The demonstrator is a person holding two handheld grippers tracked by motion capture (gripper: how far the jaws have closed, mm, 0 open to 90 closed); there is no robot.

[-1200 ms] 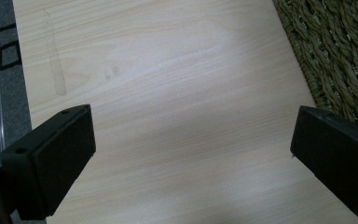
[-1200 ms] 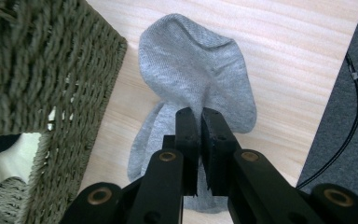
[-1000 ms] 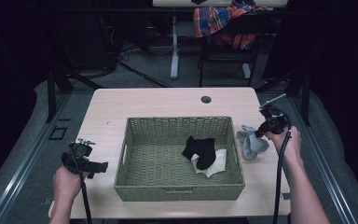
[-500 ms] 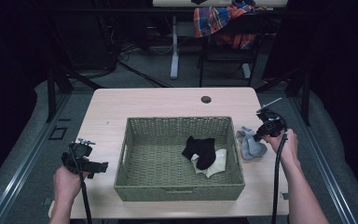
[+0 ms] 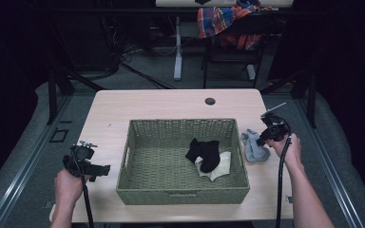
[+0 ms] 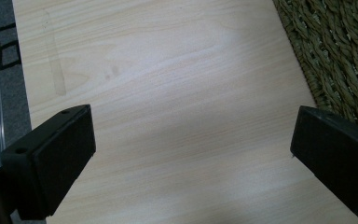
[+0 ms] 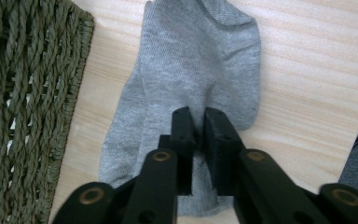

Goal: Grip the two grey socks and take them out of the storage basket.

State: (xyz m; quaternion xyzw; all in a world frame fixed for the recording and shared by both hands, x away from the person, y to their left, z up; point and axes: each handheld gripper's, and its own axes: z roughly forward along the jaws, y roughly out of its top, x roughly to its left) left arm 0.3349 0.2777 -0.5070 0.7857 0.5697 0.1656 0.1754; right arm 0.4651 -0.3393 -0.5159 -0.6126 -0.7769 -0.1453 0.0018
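Centrally, one woven basket sits on the table, holding one black sock lying over one cream sock. One grey sock lies flat just outside the basket's right wall, where the right gripper pinches a fold of it. Well apart, the left gripper hangs spread over bare tabletop beside the basket's left wall.

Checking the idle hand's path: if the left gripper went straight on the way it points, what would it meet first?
Probably the bare table: the left gripper is open and angled down at the wood. The wicker basket lies off to one side, though depth is unclear.
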